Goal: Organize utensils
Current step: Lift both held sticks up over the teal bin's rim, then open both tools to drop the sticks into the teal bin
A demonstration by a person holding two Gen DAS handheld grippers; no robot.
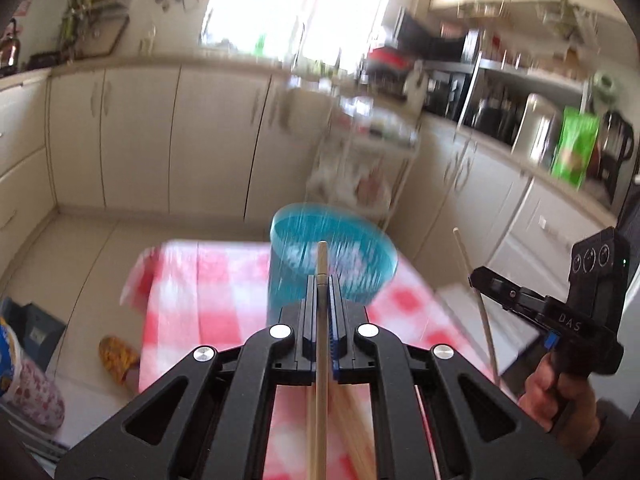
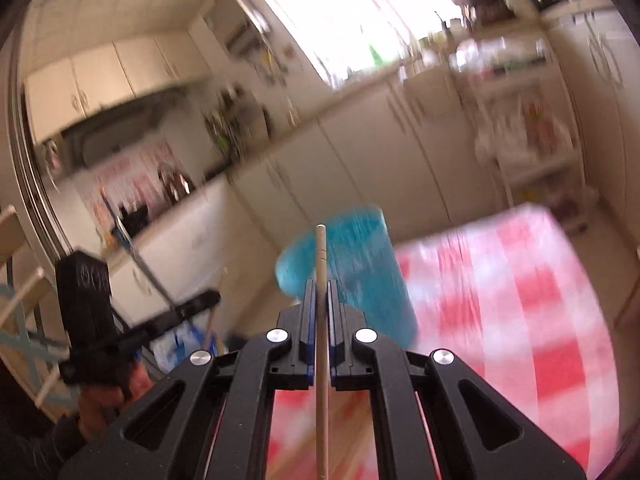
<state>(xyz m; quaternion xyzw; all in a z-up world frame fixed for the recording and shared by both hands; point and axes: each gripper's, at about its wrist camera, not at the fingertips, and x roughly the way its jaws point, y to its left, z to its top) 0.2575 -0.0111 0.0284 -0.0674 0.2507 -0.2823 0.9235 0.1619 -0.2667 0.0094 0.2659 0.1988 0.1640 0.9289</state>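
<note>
My left gripper (image 1: 322, 284) is shut on a wooden chopstick (image 1: 321, 360) that sticks out past its fingertips, held above the table near a blue slotted utensil holder (image 1: 340, 264). My right gripper (image 2: 319, 290) is shut on a second wooden chopstick (image 2: 321, 360), also close to the blue holder (image 2: 360, 272). The right gripper with its chopstick (image 1: 478, 304) shows at the right of the left wrist view. The left gripper (image 2: 120, 332) shows at the left of the right wrist view. Both views are blurred by motion.
A table with a red and white checked cloth (image 1: 208, 292) lies below, also in the right wrist view (image 2: 520, 300). More wooden sticks (image 1: 360, 432) lie on it under my left gripper. Kitchen cabinets (image 1: 160, 140), a wire rack (image 1: 360, 152) and a slipper (image 1: 116, 356) surround it.
</note>
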